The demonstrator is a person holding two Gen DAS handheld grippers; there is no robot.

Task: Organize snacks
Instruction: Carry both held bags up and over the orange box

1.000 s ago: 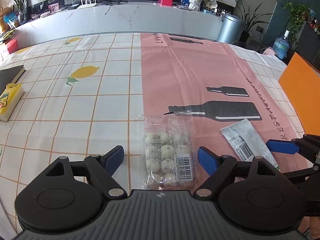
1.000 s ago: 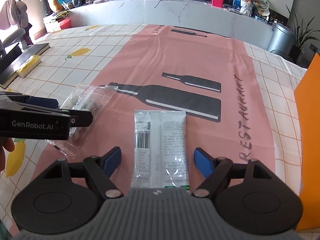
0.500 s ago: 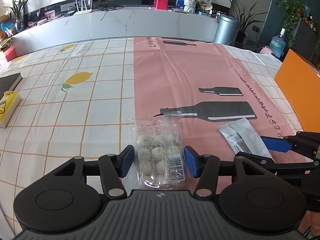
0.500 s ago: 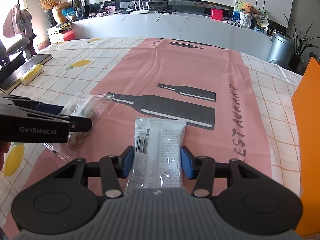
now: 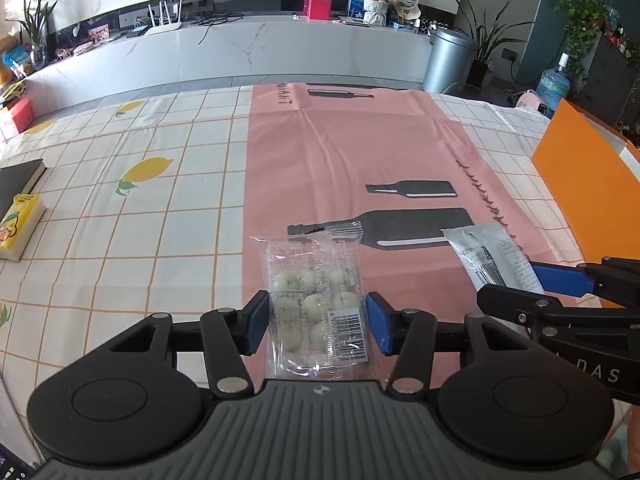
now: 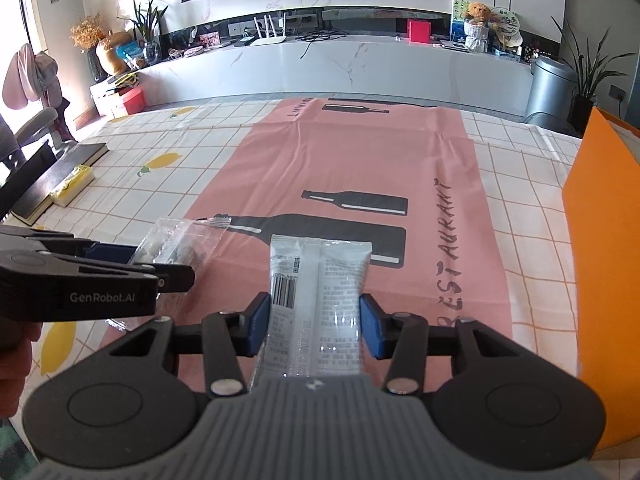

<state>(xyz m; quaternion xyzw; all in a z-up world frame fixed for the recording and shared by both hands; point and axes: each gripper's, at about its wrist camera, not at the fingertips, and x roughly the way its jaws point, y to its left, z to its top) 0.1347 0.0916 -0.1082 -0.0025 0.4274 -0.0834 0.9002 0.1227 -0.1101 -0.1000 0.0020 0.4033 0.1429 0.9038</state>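
Note:
My left gripper (image 5: 316, 322) is shut on a clear packet of round white candies (image 5: 314, 304) and holds it lifted off the tablecloth. My right gripper (image 6: 314, 324) is shut on a white and silver snack packet (image 6: 318, 300), also lifted. The right gripper (image 5: 560, 284) with its packet (image 5: 492, 258) shows at the right of the left wrist view. The left gripper (image 6: 120, 268) with the clear packet (image 6: 176, 244) shows at the left of the right wrist view.
An orange box (image 5: 592, 184) stands at the table's right edge, also in the right wrist view (image 6: 604, 240). A black book (image 5: 18, 182) and a yellow pack (image 5: 20, 226) lie at the far left. A pink bottle-print mat (image 5: 352, 152) covers the table's middle.
Both grippers closed from wide open onto their packets, then rose, lifting both packets off the table.

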